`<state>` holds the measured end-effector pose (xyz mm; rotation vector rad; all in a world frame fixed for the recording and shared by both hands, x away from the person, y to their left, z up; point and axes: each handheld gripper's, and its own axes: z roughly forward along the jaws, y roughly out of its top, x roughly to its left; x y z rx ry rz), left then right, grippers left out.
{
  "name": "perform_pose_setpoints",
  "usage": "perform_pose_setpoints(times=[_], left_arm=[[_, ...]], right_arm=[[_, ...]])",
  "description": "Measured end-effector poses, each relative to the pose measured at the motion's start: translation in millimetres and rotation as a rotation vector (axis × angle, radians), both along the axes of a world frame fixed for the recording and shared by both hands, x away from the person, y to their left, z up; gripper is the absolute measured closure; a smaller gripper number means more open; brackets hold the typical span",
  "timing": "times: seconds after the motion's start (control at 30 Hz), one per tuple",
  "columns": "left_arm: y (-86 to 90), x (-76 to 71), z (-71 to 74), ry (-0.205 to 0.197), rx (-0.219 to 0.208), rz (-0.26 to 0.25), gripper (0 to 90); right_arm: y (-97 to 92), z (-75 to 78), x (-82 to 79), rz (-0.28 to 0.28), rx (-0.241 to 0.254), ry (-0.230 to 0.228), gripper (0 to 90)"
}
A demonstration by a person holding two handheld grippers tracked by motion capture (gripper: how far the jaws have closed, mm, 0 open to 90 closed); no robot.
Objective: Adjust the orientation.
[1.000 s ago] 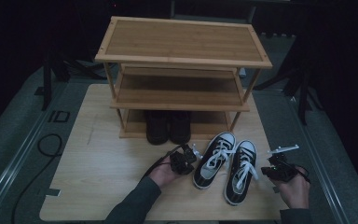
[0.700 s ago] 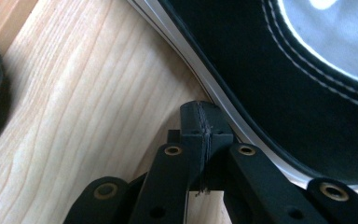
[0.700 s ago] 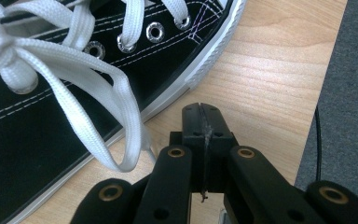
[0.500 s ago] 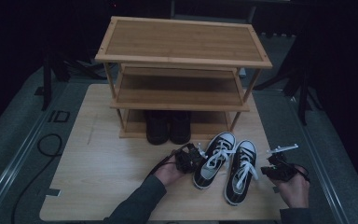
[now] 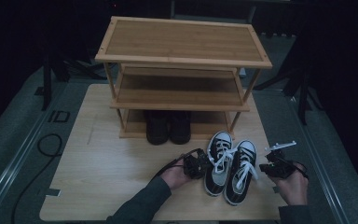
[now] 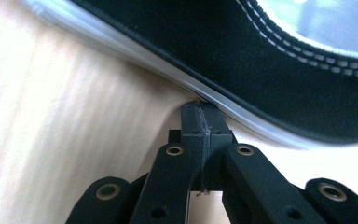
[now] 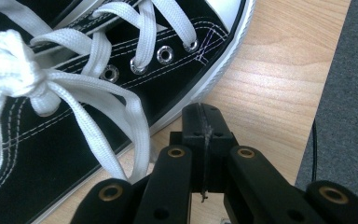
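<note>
Both tongs are clenched empty, the left tongs (image 5: 204, 164) having slid against the left sneaker (image 5: 218, 161) since earlier.

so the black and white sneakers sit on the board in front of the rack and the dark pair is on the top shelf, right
Not quite. The high view shows the dark pair on the bottom shelf of the rack, not the top. The black and white sneakers do sit on the board in front of it.
</note>
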<state>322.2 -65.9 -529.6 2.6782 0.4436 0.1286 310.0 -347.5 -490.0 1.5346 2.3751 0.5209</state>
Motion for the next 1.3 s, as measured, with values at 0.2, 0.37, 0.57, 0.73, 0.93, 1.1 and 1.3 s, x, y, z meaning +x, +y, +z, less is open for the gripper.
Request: perform_pose_setpoints(times=[0.2, 0.37, 0.57, 0.73, 0.93, 1.1, 1.3], left_arm=[[-10.6, -9.2, -0.3, 0.018, -0.003, -0.045, 90.0], [-24.8, -21.5, -1.3, 0.037, -0.027, -0.103, 90.0], [-11.4, -13.0, 5.1, 0.041, -0.052, -0.062, 89.7], [1.7, -6.5, 8.9, 0.039, -0.06, -0.026, 87.9], [24.4, -1.0, 8.6, 0.044, -0.082, 0.023, 86.5], [44.1, 2.7, 8.7, 0.051, -0.096, 0.068, 84.8], [70.2, 4.4, 10.5, 0.048, -0.126, 0.139, 84.2]], right_arm=[[-0.6, 1.4, -0.1, 0.002, 0.003, -0.006, 89.9], [2.0, 4.7, -0.4, 0.007, 0.006, -0.015, 89.9], [2.6, 11.1, -0.8, 0.012, 0.008, -0.026, 89.8], [2.9, 11.7, -0.1, 0.014, 0.009, -0.028, 89.3], [7.7, 9.8, 1.7, 0.025, 0.001, -0.016, 88.1], [7.9, 11.0, 1.8, 0.025, 0.004, -0.017, 87.2], [9.0, 12.8, 1.3, 0.032, 0.002, -0.022, 84.6]])
